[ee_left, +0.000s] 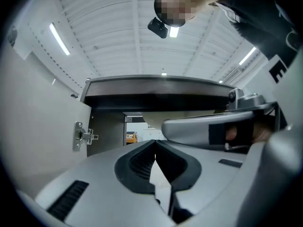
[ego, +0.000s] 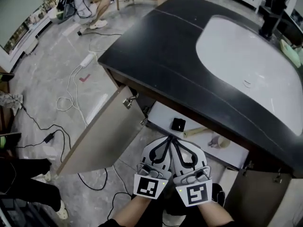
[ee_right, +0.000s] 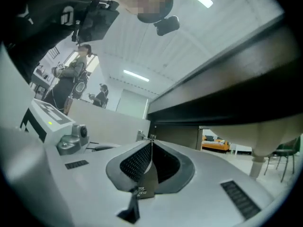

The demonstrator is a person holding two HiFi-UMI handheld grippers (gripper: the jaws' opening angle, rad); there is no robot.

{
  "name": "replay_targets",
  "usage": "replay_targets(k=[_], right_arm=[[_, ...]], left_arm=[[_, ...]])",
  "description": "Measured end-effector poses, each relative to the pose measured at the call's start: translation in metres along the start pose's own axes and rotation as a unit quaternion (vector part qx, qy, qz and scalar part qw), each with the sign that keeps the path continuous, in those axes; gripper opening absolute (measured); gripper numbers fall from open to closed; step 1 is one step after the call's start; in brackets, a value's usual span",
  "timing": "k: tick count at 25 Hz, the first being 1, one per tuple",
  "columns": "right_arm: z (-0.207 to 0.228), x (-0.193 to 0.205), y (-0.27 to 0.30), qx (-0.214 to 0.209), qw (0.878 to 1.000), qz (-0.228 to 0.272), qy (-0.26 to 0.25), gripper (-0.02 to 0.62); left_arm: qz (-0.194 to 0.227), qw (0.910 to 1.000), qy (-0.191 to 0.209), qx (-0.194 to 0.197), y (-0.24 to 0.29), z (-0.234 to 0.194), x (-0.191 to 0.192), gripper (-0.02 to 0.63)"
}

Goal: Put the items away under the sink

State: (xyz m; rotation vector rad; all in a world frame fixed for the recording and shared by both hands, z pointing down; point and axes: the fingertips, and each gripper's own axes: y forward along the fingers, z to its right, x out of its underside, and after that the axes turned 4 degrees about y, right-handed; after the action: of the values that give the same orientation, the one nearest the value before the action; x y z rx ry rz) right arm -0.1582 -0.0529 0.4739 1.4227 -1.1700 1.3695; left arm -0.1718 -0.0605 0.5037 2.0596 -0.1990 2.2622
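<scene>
The cabinet under the sink stands open, and its white shelf (ego: 161, 115) holds a small black box (ego: 178, 124), a tan stick-shaped item (ego: 195, 132) and a round beige item (ego: 218, 141). My left gripper (ego: 168, 138) and right gripper (ego: 173, 139) are held side by side just in front of the shelf, tips pointing in. Both are shut with nothing between the jaws. In the left gripper view the left gripper (ee_left: 155, 149) faces the cabinet's dark opening under the counter. The right gripper (ee_right: 151, 147) sees the sink bowl's underside.
The left cabinet door (ego: 102, 131) swings wide open to the left, its hinge (ee_left: 83, 135) visible. The dark counter (ego: 161, 46) with a white sink (ego: 246, 56) overhangs the cabinet. The right door (ego: 262, 197) stands by my right. Cables (ego: 71, 98) lie on the floor; a person (ego: 87, 4) sits far left.
</scene>
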Motion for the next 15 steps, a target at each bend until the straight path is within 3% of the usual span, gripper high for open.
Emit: replay_targets(k=[3,9,15], right_arm=[[-0.002,-0.025,-0.017,0.009,1.0,-0.027,0.013,0.035],[0.016,-0.076,-0.05,0.052,0.996,-0.059,0.049,0.035],[0.012,-0.157,-0.077,0.076,0.992,-0.069,0.07,0.034]], left_arm=[[-0.006,0.9993,-0.036,0.001,-0.007,0.008,-0.028,0.009],[-0.057,0.997,0.018,0.05,-0.018,0.027,-0.083,0.009],[-0.066,0.9946,0.007,0.08,-0.037,0.049,-0.171,0.009]])
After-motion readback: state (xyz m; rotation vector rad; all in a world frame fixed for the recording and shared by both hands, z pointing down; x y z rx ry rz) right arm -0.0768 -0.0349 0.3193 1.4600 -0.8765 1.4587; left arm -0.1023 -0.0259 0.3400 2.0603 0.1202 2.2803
